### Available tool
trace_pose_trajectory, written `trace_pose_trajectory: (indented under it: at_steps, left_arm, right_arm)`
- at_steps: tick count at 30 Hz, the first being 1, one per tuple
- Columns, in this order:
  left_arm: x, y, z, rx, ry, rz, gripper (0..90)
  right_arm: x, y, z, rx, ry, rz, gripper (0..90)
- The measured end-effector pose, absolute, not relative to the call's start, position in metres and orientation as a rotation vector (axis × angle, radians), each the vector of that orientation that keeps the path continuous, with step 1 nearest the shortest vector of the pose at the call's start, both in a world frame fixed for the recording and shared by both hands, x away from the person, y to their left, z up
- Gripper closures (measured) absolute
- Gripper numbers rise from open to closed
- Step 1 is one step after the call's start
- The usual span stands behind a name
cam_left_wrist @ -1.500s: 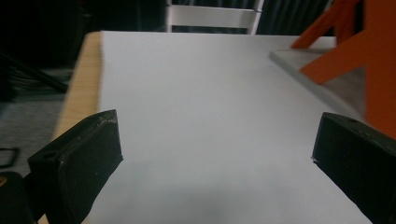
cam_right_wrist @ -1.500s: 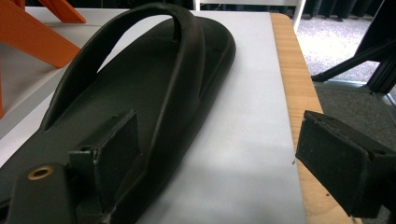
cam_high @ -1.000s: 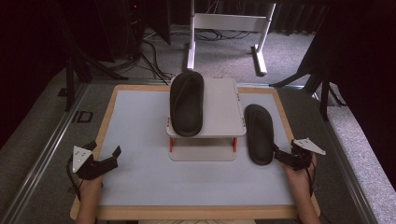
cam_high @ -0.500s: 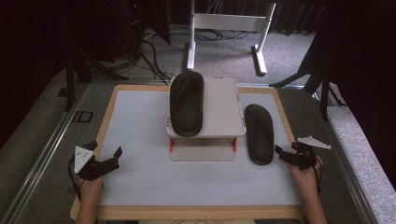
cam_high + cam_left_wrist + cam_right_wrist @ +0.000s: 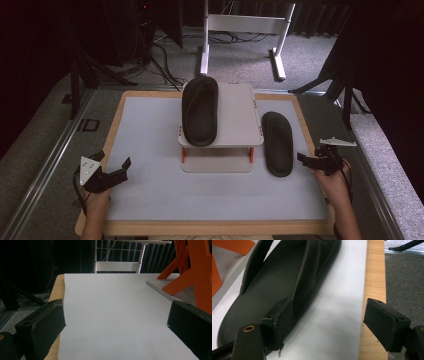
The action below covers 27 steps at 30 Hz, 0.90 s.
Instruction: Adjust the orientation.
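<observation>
Two black sandals on the table (image 5: 150, 200); one sandal (image 5: 200, 110) lay lengthwise on the left half of a small white raised platform (image 5: 240, 120) with orange legs (image 5: 183, 155), at about 12 o'clock from the table's middle; second sandal (image 5: 277, 143) lay flat on the white mat just beside the platform, at about 3 o'clock, toe away from the person.

Right gripper (image 5: 311, 161) was at 3 o'clock of the second sandal, near its heel end; jaws stood wide apart and held nothing; in the right gripper view one jaw overlapped the sandal's (image 5: 274, 290) outer edge, contact could not be told; the other jaw hung over the wooden rim (image 5: 374, 277).

Left gripper (image 5: 112, 167) was at about 8 o'clock, over the mat's left edge, well apart from both sandals; jaws spread wide, empty; the left gripper view showed bare mat between them and an orange leg (image 5: 197, 272) at far right.
</observation>
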State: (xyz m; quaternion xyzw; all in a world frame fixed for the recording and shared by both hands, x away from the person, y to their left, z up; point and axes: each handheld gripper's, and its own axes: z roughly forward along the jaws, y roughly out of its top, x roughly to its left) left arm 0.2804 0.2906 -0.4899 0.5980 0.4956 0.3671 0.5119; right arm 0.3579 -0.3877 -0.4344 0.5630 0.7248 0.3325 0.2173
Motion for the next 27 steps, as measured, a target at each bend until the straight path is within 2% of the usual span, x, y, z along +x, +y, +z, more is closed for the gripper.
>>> trace_pose_trajectory:
  at_steps: [27]
  left_arm:
    - [0.281, 0.289, -0.49, 1.449, 1.183, 0.884, 0.9]
  right_arm:
    - [0.42, -0.369, -0.394, 1.623, 2.229, 0.79, 27.1]
